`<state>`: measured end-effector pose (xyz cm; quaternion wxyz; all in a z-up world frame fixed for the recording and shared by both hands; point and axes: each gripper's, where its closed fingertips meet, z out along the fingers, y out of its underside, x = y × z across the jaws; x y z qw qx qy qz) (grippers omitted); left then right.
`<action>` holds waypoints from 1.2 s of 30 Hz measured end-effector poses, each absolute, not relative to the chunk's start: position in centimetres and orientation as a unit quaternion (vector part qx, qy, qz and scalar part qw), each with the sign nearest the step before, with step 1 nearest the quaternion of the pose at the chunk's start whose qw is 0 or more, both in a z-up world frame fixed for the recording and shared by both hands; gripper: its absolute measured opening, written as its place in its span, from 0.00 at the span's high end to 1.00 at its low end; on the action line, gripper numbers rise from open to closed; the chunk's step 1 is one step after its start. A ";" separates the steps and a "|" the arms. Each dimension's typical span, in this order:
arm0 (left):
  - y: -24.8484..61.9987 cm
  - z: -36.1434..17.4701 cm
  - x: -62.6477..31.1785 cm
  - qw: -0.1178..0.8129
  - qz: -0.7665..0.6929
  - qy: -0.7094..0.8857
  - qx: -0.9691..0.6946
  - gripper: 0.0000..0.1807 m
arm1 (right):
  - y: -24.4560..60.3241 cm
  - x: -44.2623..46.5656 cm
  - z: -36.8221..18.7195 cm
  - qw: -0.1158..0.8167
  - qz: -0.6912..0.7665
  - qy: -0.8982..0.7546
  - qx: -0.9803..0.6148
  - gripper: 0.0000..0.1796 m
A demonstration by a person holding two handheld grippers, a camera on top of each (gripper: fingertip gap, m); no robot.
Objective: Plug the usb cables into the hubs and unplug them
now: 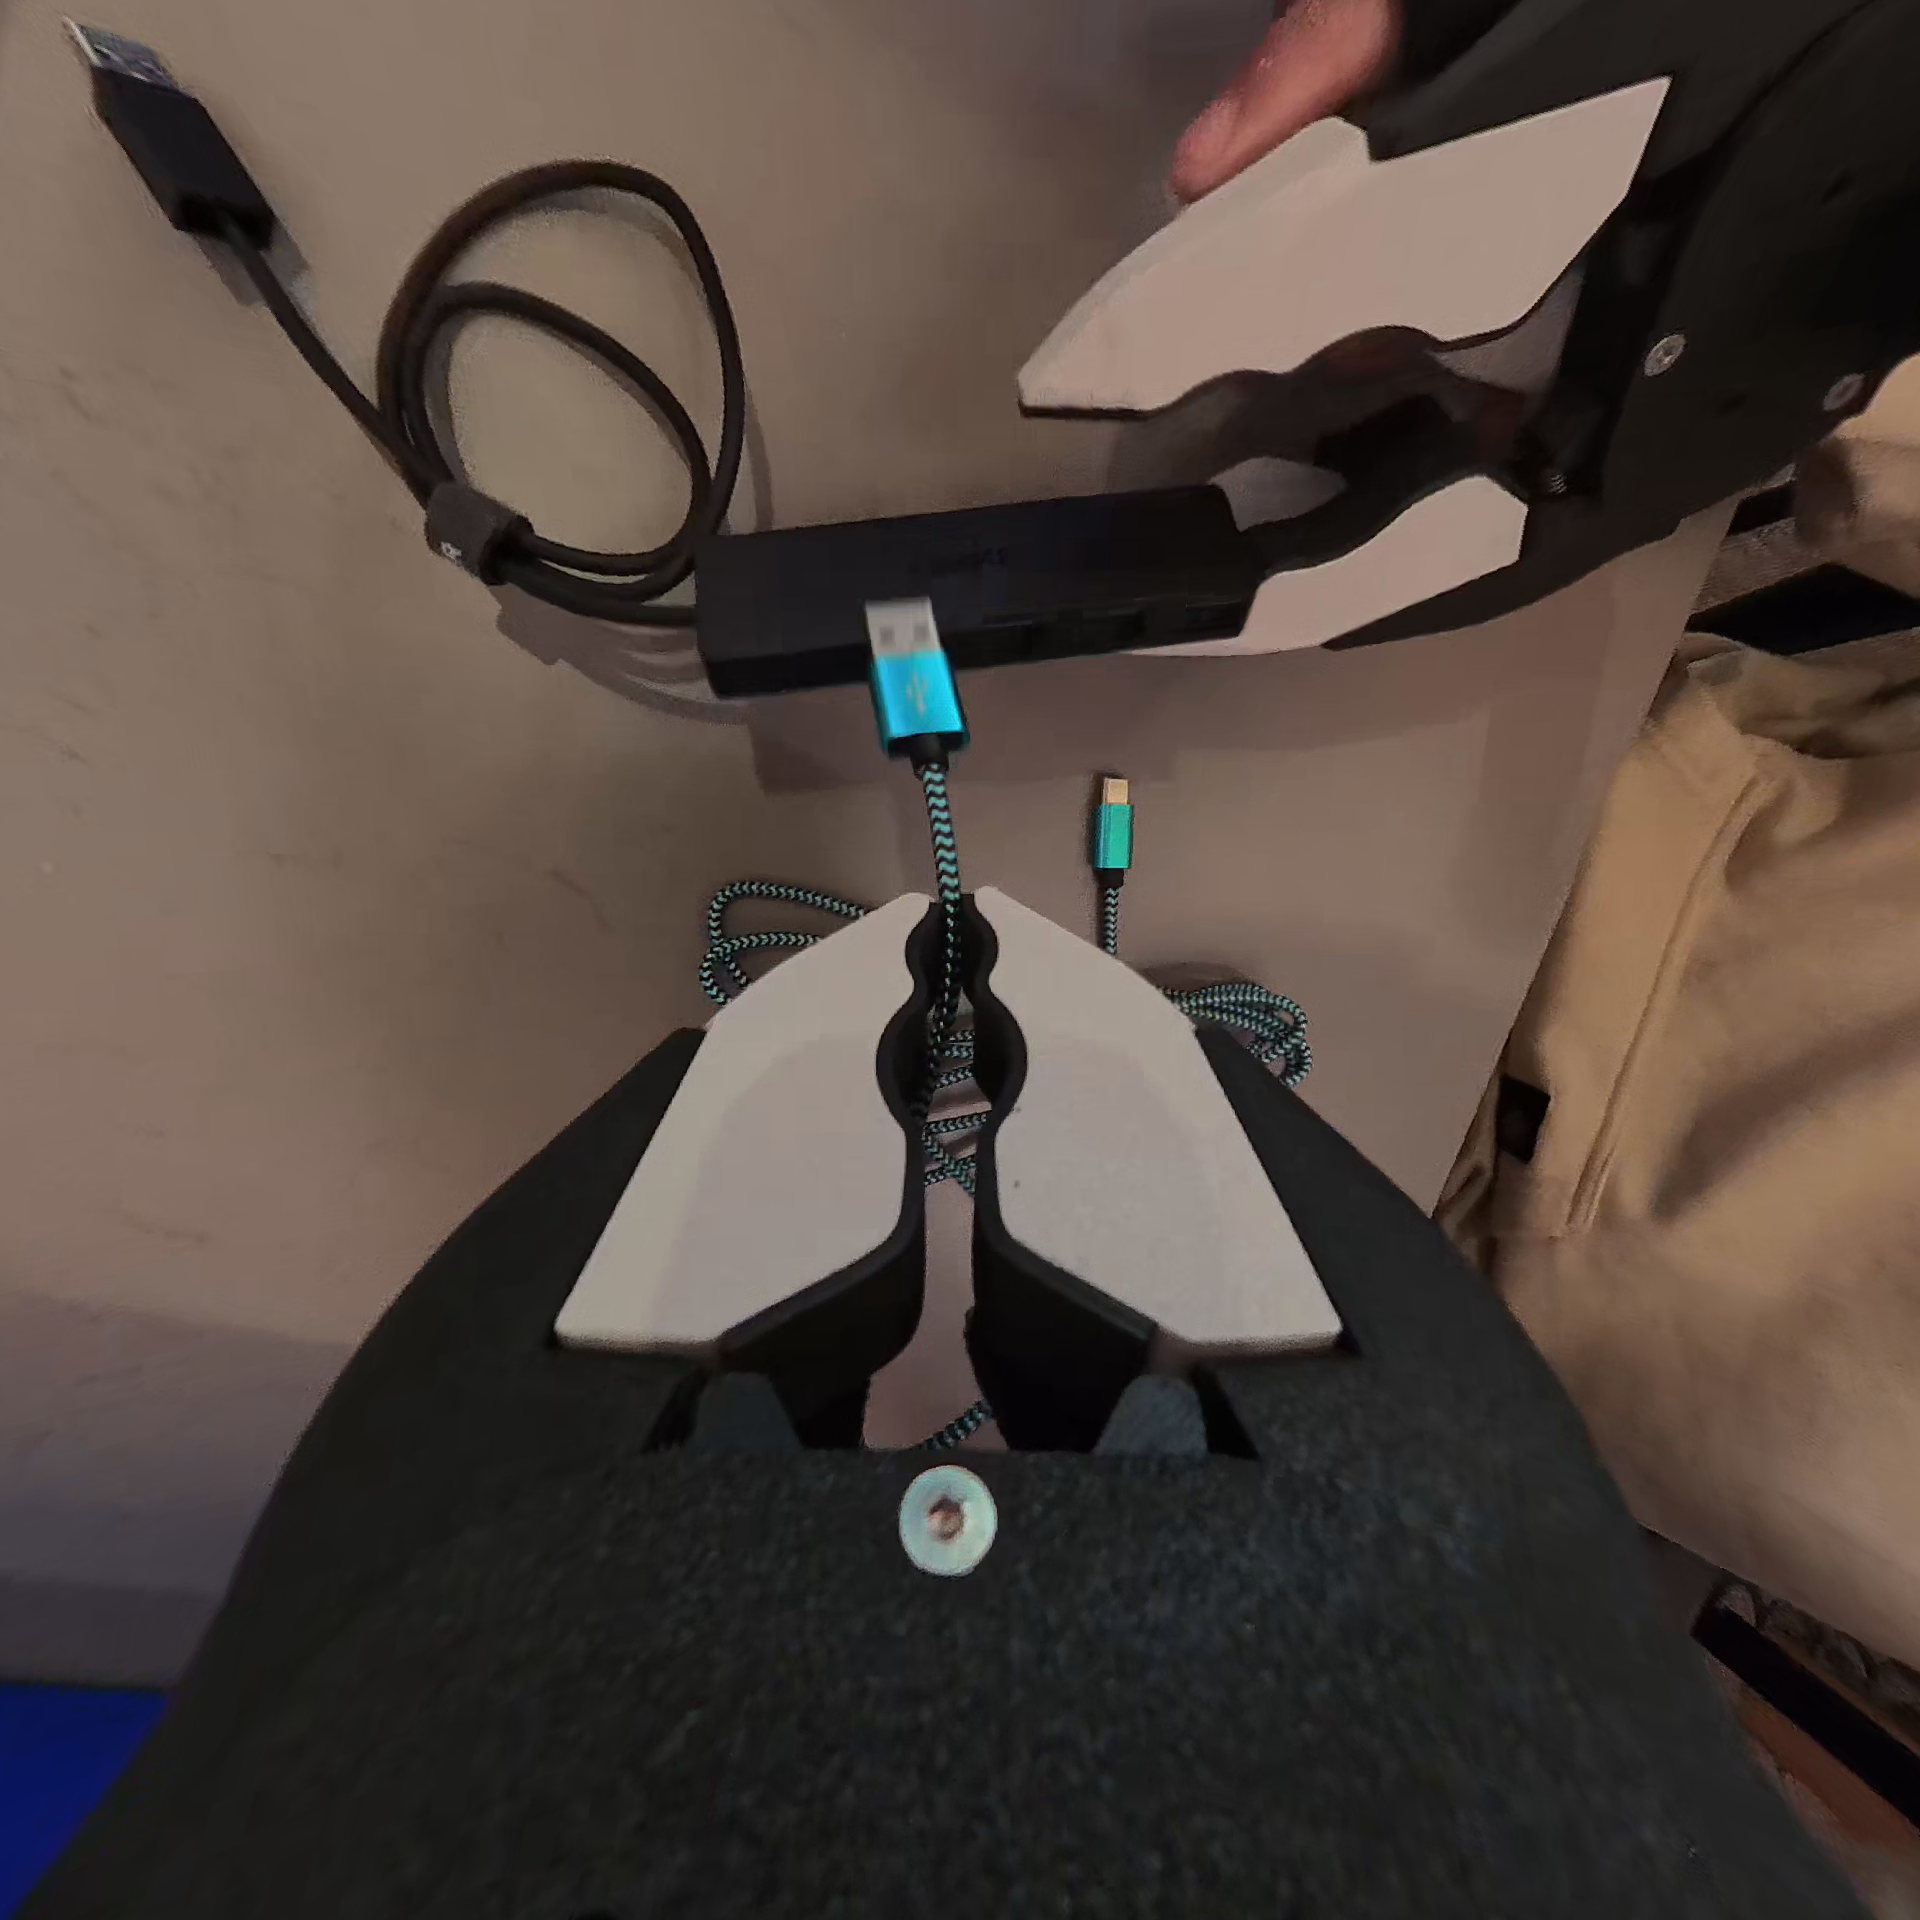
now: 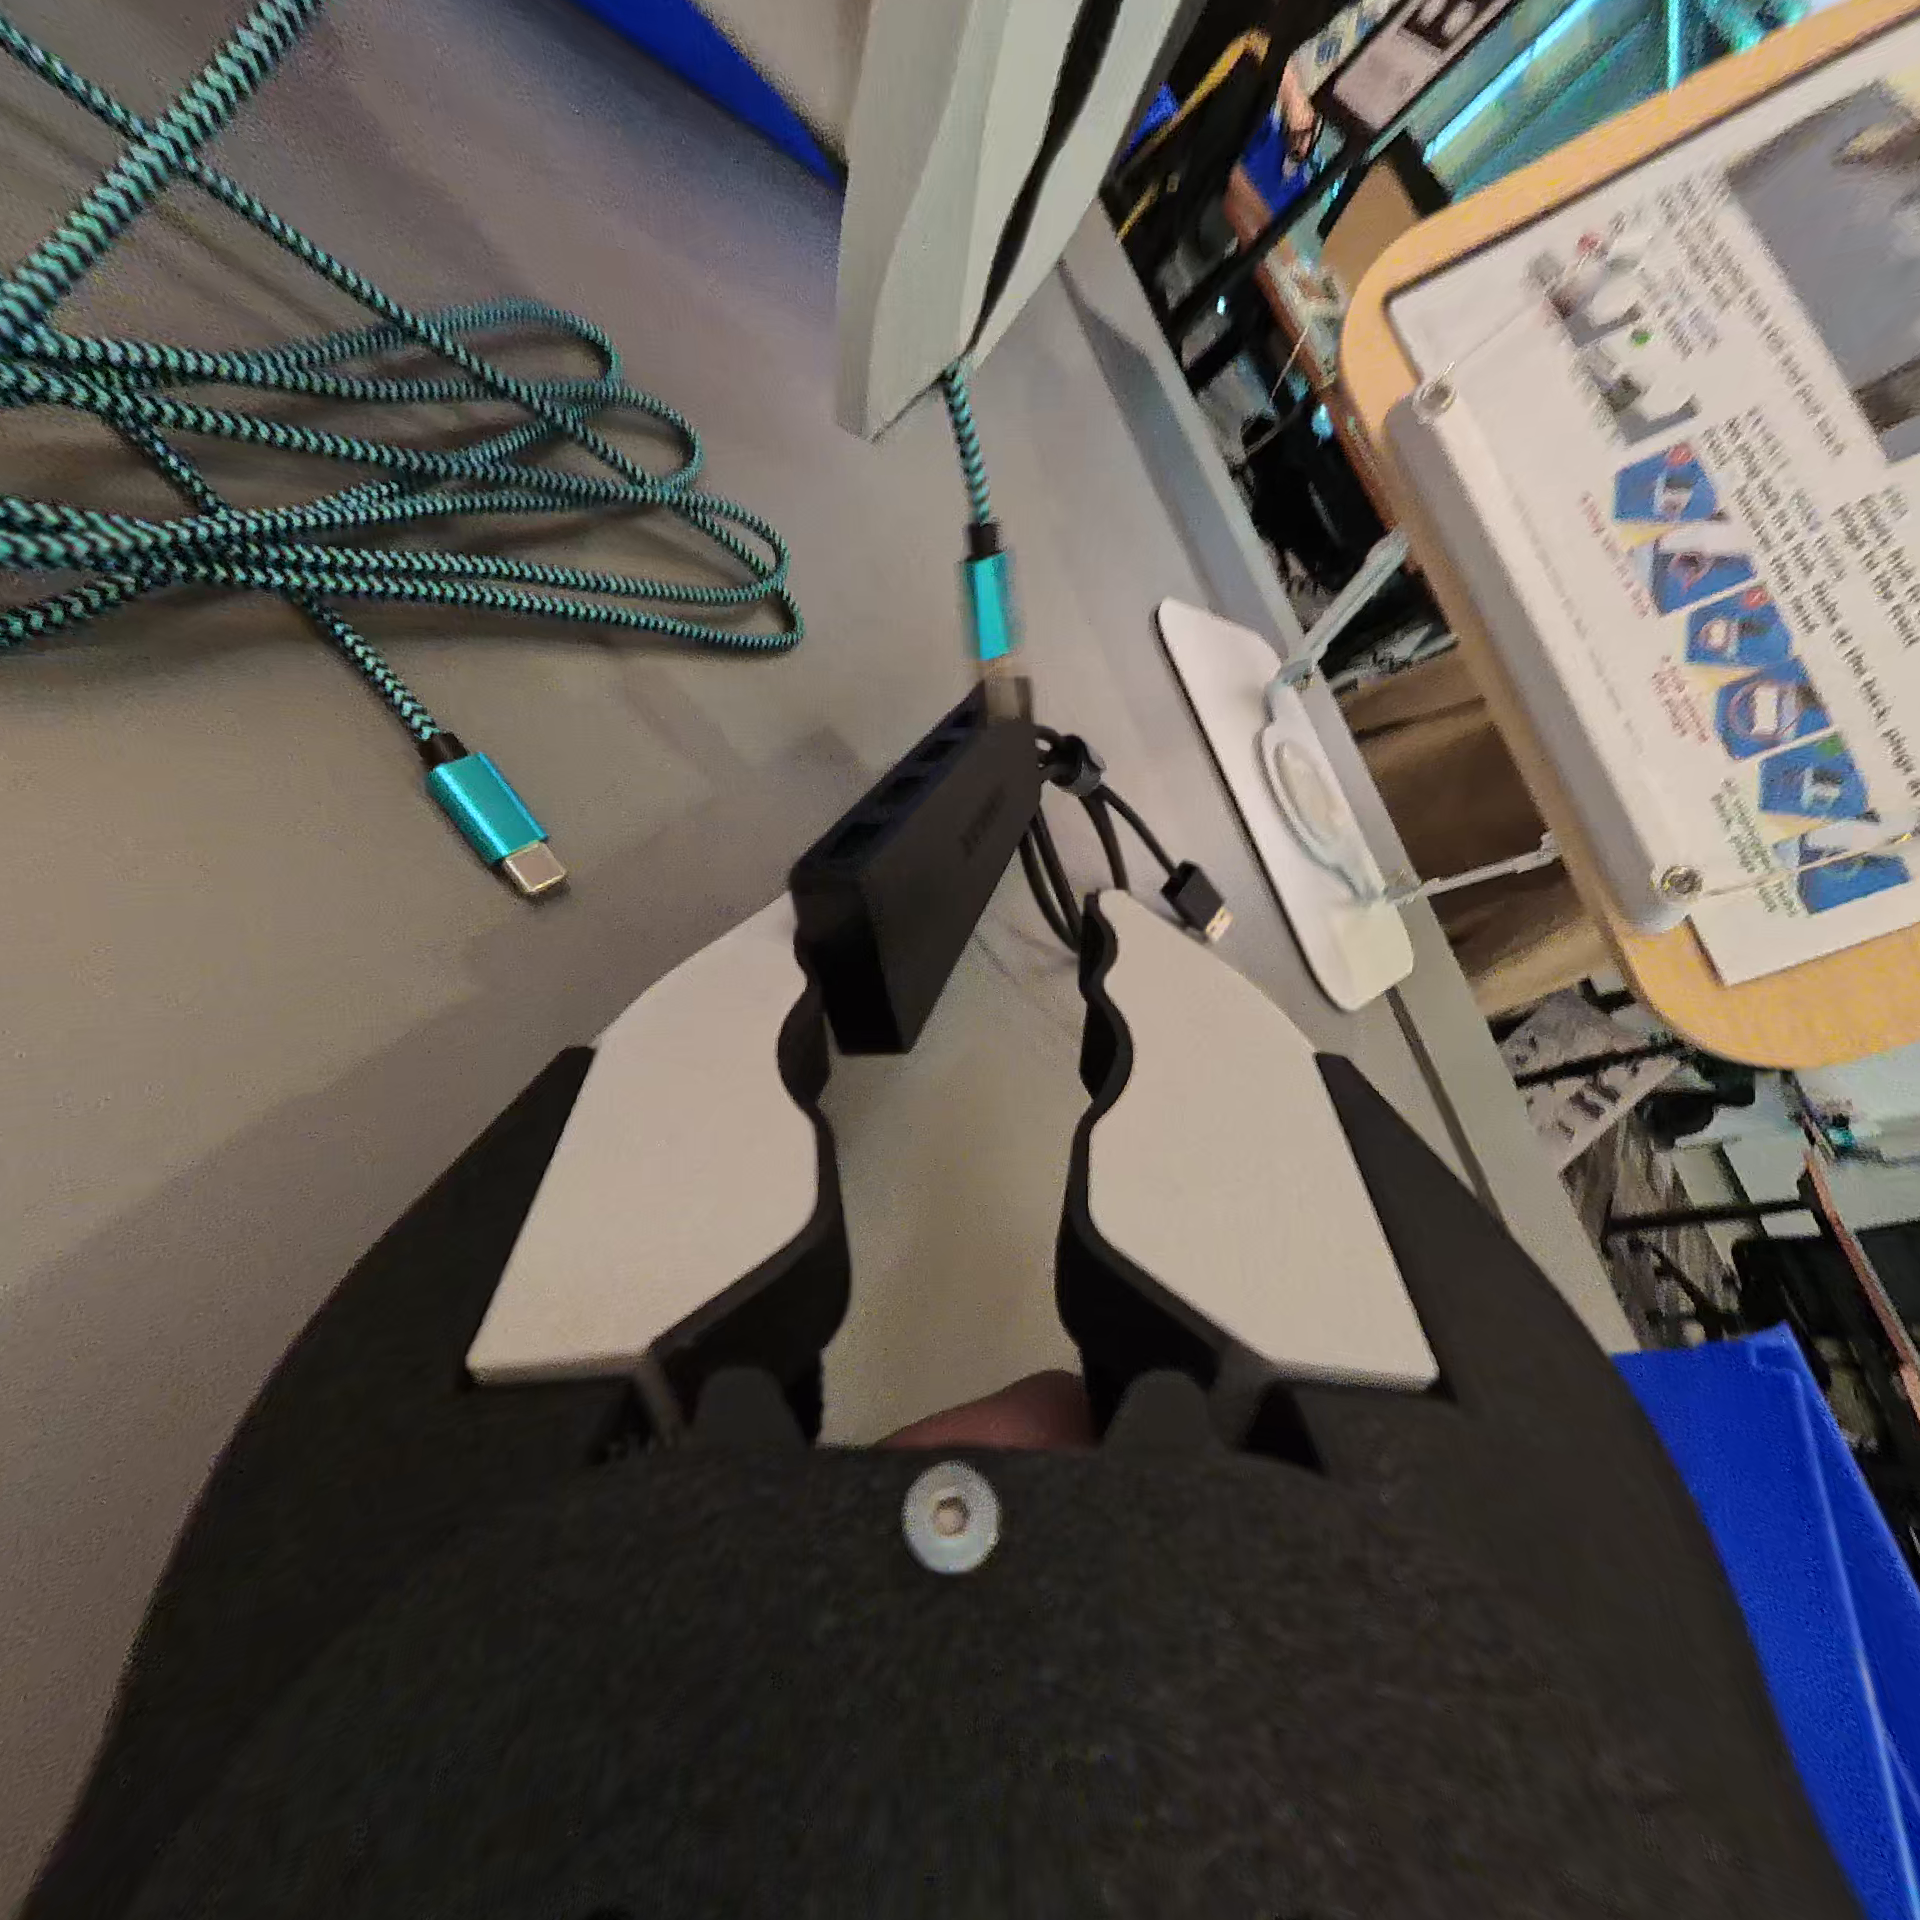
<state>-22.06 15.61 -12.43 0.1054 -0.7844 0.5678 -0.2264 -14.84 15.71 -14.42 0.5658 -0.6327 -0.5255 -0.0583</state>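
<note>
My left gripper [image 1: 951, 904] is shut on a teal braided cable [image 1: 940, 831] a little behind its teal USB-A plug [image 1: 914, 675]. The plug's metal tip is at the end port of the black hub [image 1: 966, 582]; how deep it sits I cannot tell. My right gripper [image 2: 940, 925] has its jaws apart around the hub's [image 2: 914, 883] other end, which rests against the left finger [image 2: 675, 1122]. The right gripper also shows in the left wrist view [image 1: 1143, 509]. The cable's USB-C plug [image 2: 488, 816] lies loose on the grey table [image 2: 312, 1039].
The hub's own black cable [image 1: 561, 395] lies coiled beyond it, its plug [image 1: 177, 145] at the far left. The teal cable's slack [image 2: 364, 499] is piled on the table. A stand with a printed sheet [image 2: 1662, 520] and a blue bin [image 2: 1787, 1558] are past the table edge. Beige fabric [image 1: 1714, 1039] is at the right. Tip to tip, the grippers are about 8 cm apart.
</note>
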 end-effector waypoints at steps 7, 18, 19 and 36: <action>15.1 -12.4 -21.5 0.097 -0.214 0.579 -0.780 0.99 | 15.6 -15.3 -15.9 0.522 -0.079 -0.518 -0.673 0.71; 14.8 -11.3 -23.4 0.072 -0.201 0.558 -0.802 0.99 | 15.7 -14.1 -14.4 0.545 -0.001 -0.470 -0.694 0.94; 14.7 -11.0 -23.5 0.064 -0.194 0.562 -0.802 0.99 | 15.6 -14.0 -14.5 0.545 0.007 -0.466 -0.697 0.94; 15.8 -12.3 -20.9 -0.122 -0.132 0.494 -0.851 0.99 | 16.0 -12.9 -16.4 0.488 -0.006 -0.457 -0.743 0.94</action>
